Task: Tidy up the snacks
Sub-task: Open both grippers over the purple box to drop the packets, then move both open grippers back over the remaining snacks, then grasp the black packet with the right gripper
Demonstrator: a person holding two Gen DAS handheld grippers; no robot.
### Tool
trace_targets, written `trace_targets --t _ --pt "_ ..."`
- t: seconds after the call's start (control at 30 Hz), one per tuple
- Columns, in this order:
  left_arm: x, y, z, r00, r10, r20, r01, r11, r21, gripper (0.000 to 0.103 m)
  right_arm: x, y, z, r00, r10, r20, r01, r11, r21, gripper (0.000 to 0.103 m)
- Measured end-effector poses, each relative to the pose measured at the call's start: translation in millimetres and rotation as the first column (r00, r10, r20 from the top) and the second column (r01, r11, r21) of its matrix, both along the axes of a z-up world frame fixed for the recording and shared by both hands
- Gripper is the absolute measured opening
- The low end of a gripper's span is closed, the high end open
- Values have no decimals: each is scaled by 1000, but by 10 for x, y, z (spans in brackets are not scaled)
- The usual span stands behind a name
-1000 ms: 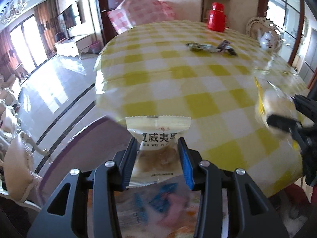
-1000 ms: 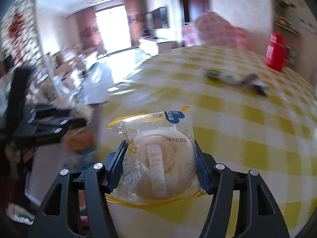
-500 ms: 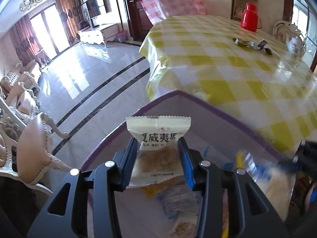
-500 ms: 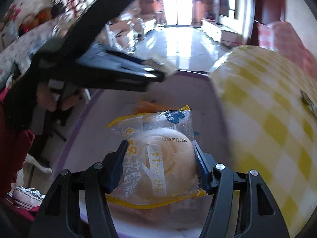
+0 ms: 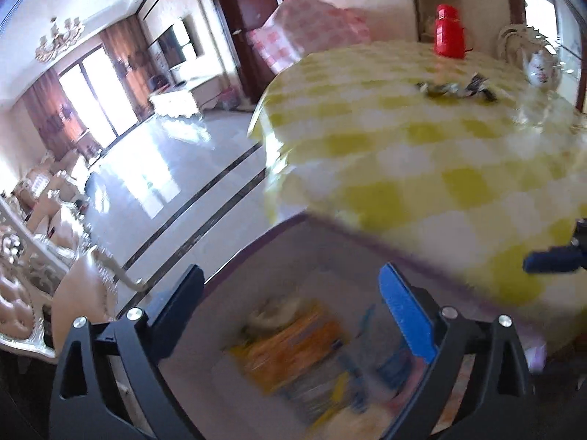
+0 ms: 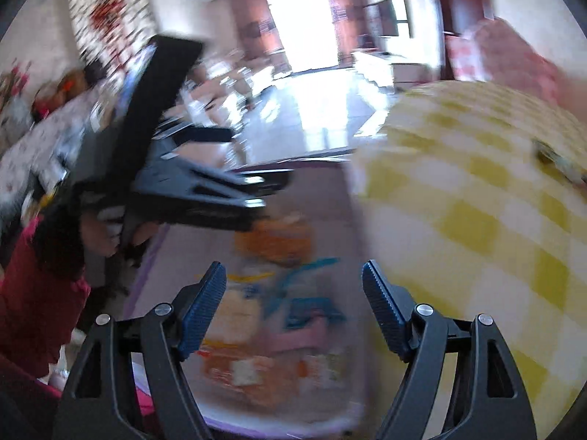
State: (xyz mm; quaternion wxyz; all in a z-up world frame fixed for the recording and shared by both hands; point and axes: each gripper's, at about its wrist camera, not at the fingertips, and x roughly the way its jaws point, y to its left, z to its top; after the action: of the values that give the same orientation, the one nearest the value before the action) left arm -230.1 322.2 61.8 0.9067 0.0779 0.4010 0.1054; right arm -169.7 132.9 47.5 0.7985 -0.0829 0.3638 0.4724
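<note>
A home's living and dining room: chandelier (image 5: 58, 38), wall television (image 5: 172, 46), curtained windows (image 5: 91, 91), gingham-clothed dining table (image 5: 422, 161).

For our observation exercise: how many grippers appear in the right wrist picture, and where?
2: the right gripper low at centre, open over the bin; the left gripper reaching in from the left.

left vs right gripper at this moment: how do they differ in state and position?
1. The left gripper has jaws spread wider than the right gripper; both have just been opening.
2. In the right wrist view, the left gripper reaches in from the left, higher up than the right gripper.

Shared: both are empty with nothing between the pads, both hover over the purple-rimmed bin of blurred snack packets beside the yellow checked table.
</note>
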Motion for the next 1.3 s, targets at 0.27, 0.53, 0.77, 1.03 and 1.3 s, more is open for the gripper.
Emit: trace_targets --t 0.27,0.53,0.77,1.03,1.3 --pt "829 -1005 259 986 -151 67 161 973 -168 101 674 -1196 79 910 -414 15 412 909 59 87" --pt "2126 -1679 -60 997 -9 71 40 896 -442 101 1523 -2416 -96 734 -678 -50 678 735 -3 87" --pt "2879 -1672 -318 961 245 130 -137 827 -546 101 2362 -2879 -184 667 -745 -12 742 666 -78 87" --pt "2958 -1481 -396 936 298 187 -100 735 -671 101 3259 -2609 -314 770 -638 -16 630 764 -142 87" --pt "2943 -1418 -417 916 348 198 -118 707 -697 101 3839 -2057 -332 835 -547 57 545 810 -216 87"
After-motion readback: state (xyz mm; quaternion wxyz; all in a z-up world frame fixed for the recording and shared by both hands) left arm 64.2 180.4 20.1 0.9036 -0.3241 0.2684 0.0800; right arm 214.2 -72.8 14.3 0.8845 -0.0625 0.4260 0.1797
